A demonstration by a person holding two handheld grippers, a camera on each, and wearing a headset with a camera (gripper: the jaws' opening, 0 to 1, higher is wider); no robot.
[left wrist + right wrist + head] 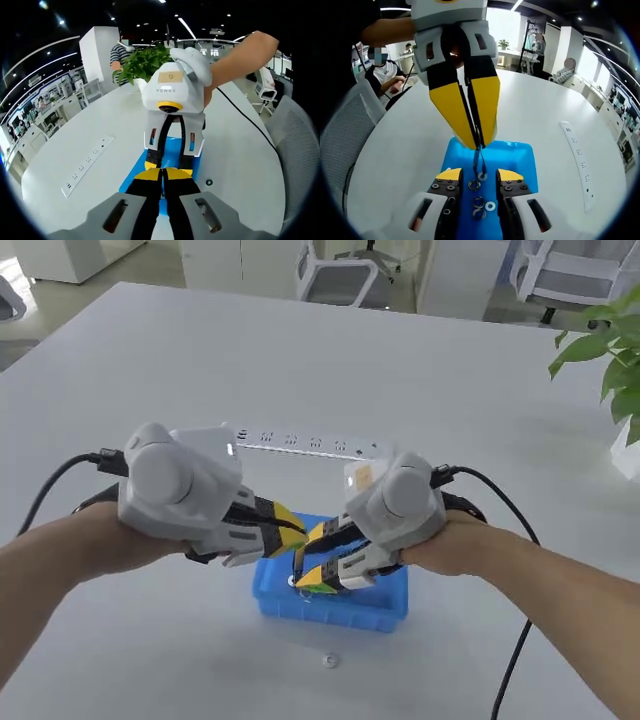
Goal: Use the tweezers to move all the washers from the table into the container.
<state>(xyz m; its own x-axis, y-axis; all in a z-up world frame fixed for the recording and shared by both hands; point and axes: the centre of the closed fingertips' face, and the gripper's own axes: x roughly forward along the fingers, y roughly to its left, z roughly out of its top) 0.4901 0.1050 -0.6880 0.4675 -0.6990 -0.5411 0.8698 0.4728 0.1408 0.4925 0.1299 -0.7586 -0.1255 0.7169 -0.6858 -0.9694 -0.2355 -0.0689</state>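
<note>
The left gripper (pixel 477 144) is reaching in from the top of the right gripper view, its yellow jaws pressing together on the tweezers (pixel 478 159) — a thin dark pair pointing down into the blue container (pixel 517 155). The tweezer tips are sitting right beside one of the washers (pixel 474 185) on the container floor; whether they are pinching anything, I cannot tell. A few more are lying in a loose cluster closer to the camera, framed between the right gripper's own jaws in that view. The right gripper (pixel 480 175) is holding its jaws spread apart, hovering just over the container.

In the head view, the two grippers are meeting nearly tip to tip above the container, each one gripped in a hand. A lone washer (pixel 328 660) is lying on the white table (pixel 200 360) just in front of the container — near its front wall but not touching it. A white power strip (pixel 300 443) is lying beyond the grippers, and a leafy plant (pixel 610 350) is standing at the table's far right edge
</note>
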